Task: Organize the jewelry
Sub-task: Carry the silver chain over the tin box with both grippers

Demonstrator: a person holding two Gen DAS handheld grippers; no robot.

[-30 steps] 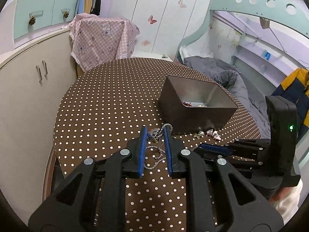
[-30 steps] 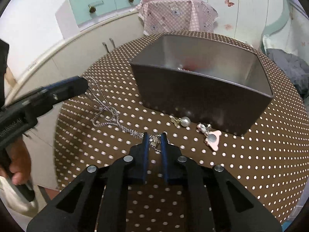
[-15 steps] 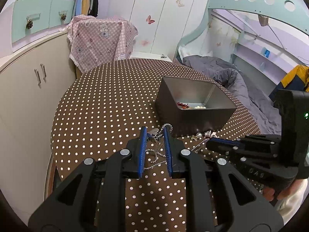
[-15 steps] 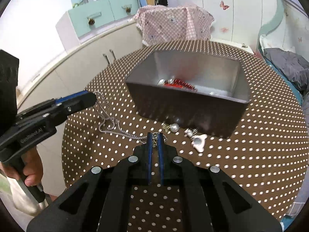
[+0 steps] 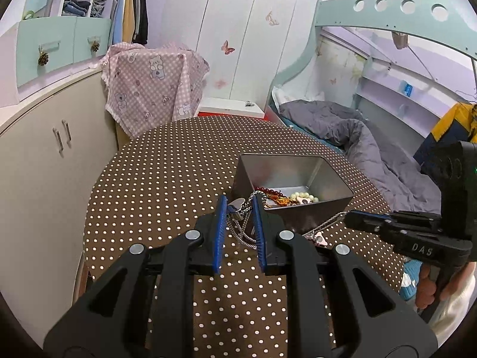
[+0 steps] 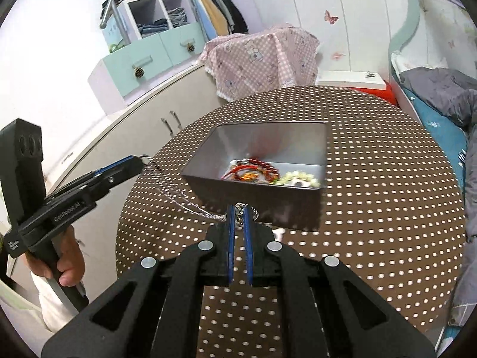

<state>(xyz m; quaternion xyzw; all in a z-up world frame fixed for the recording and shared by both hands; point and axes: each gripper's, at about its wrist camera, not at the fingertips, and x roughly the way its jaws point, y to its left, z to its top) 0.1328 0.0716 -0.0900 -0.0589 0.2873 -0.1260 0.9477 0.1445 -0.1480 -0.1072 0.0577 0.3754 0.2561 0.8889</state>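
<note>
Chain (image 5: 244, 223): silver twisted links with a clasp and small tag at one end — strung in the air between both grippers, above the table and just in front of the tin's near wall.
Left gripper (image 5: 240, 205): blue pads part-closed around the clasp end, which sits bunched between them; whether they pinch it firmly I cannot tell.
Right gripper (image 6: 238, 208): pads nearly together, clamped on the other end of the chain, right at the tin's near wall.
Tin (image 6: 256, 191): dark rectangular metal box, open on top, standing on the table.
In the tin: red beads (image 6: 262, 164) with orange cord and a string of pale beads (image 6: 301, 177), lying loose on the bottom.
Pink piece (image 5: 320, 239): small pink trinket on the cloth beside the tin, under the taut chain.
Table (image 5: 155, 185): round, covered in brown cloth with white dots.
Room: cream cabinet (image 5: 44, 149) to the left, a pink checked cloth (image 5: 152, 86) draped behind the table, a bed with a grey duvet (image 5: 357, 131) to the right — white butterfly-marked wardrobe doors at the back.
In the way: the tin's near wall hides the cloth behind it in the right wrist view.
</note>
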